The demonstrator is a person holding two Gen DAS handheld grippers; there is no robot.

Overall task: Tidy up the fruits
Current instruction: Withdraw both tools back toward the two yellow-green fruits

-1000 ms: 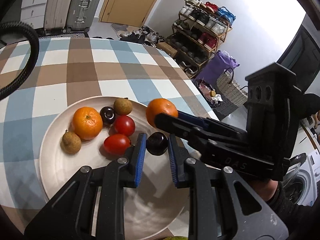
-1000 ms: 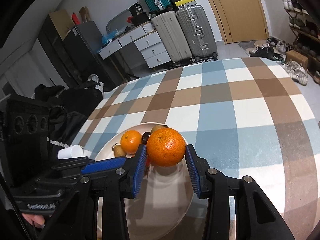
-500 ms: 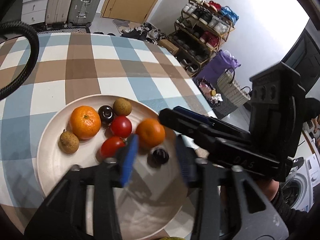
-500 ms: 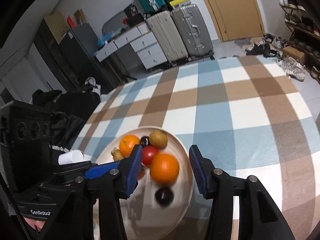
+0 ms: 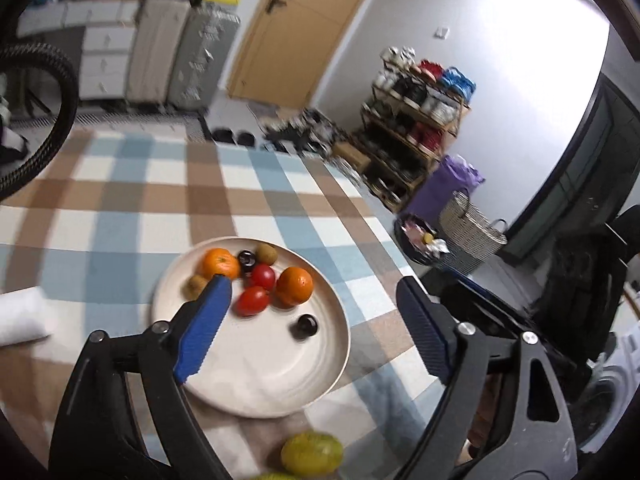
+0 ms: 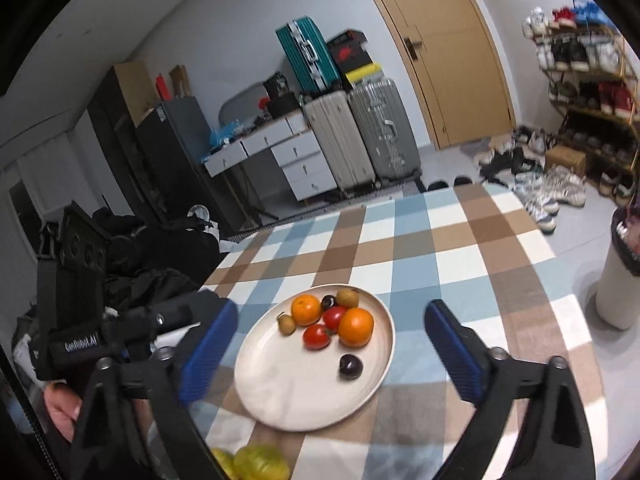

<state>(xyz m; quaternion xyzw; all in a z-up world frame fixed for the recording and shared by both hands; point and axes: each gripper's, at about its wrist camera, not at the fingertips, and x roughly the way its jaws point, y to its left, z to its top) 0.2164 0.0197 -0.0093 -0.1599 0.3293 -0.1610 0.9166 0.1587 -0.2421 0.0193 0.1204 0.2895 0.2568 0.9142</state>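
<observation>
1. The table [image 6: 472,248], under a blue, brown and white checked cloth, fills the lower half of both views.
2. The plate [image 6: 280,396] [image 5: 256,380], round and cream, sits on the cloth near the table's near edge; its near half is bare.
3. The left gripper [image 5: 312,328] hangs above the plate with its blue-padded fingers [image 5: 204,324] spread wide and nothing between them.
4. The right gripper [image 6: 332,352] also hangs above the plate, fingers [image 6: 452,348] spread wide and empty.
5. Two oranges: one [image 6: 355,327] [image 5: 294,285] at the plate's 1 o'clock in the right wrist view, the other [image 6: 306,310] at 12 o'clock.
6. Two tomatoes [image 6: 317,336] [image 5: 251,300] lie between the oranges, touching each other.
7. A yellow-green fruit [image 5: 311,453] [image 6: 262,462] lies on the cloth off the plate, at 6 o'clock in the left wrist view; its kind is too blurred to tell.
8. Two small brown fruits: one [image 6: 347,297] at the far rim, one [image 6: 286,324] at 10 o'clock.
9. Two dark plums: one [image 6: 351,366] [image 5: 306,325] alone at 3 o'clock, apart from the cluster; the other [image 6: 329,301] at the far rim between an orange and a brown fruit.
</observation>
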